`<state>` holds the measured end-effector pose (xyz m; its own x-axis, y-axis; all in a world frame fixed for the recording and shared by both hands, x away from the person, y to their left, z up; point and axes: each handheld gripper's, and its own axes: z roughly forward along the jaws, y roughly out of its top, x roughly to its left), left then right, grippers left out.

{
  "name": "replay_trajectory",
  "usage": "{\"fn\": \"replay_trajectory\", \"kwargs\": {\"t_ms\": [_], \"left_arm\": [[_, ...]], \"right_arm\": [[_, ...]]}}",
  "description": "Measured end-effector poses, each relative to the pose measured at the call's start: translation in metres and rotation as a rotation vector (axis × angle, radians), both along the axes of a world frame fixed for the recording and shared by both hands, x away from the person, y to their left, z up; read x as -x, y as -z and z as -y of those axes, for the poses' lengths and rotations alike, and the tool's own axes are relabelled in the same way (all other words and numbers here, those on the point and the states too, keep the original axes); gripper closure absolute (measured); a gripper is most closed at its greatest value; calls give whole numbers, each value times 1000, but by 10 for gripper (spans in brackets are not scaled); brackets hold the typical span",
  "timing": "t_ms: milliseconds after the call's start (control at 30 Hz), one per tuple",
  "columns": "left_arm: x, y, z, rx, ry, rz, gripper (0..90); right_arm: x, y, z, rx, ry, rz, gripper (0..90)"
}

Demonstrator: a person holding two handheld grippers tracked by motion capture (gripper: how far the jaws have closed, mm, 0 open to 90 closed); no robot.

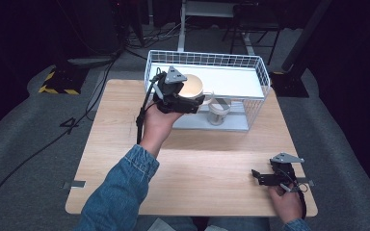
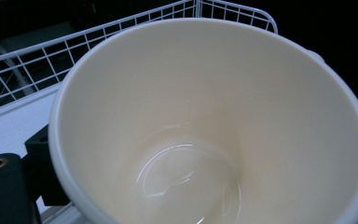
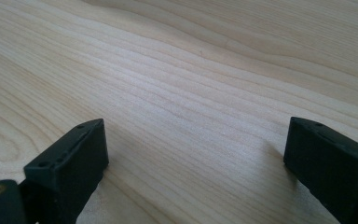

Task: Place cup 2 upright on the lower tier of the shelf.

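Observation:
A cream mug [image 1: 191, 85] hangs in the air at the front left corner of the white wire basket [image 1: 260, 72], with my left gripper [image 1: 195, 99] shut on it. In the left gripper view the mug's empty, glossy inside [image 2: 205, 126] faces the camera, and one black finger [image 2: 39, 154] lies against the outside of its rim at the lower left. My right gripper [image 1: 256, 176] rests low over the wooden table [image 1: 207, 163] near the front right corner. Its jaws stand apart in the right gripper view, and between them my right gripper [image 3: 196, 149] has bare wood.
The wire basket sits on top of a white two-level rack at the table's far edge. A clear glass jar [image 1: 218, 113] stands on the rack's lower shelf [image 1: 231, 126]. Dark floor, cables and stands surround the table.

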<state>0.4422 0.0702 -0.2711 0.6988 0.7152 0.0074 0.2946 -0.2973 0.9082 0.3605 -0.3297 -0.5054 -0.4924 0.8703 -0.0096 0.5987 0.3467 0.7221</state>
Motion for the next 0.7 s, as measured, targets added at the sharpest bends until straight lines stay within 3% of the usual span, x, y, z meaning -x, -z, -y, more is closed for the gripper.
{"fn": "replay_trajectory", "kwargs": {"t_ms": [400, 567, 700], "left_arm": [[-27, -8, 8, 28, -18, -5, 91], [-45, -9, 16, 12, -33, -7, 91], [-55, -7, 19, 10, -52, 18, 91]], "right_arm": [[0, 0, 0, 0, -1, 1, 64], [0, 0, 0, -1, -1, 0, 65], [0, 0, 0, -1, -2, 1, 64]]}}
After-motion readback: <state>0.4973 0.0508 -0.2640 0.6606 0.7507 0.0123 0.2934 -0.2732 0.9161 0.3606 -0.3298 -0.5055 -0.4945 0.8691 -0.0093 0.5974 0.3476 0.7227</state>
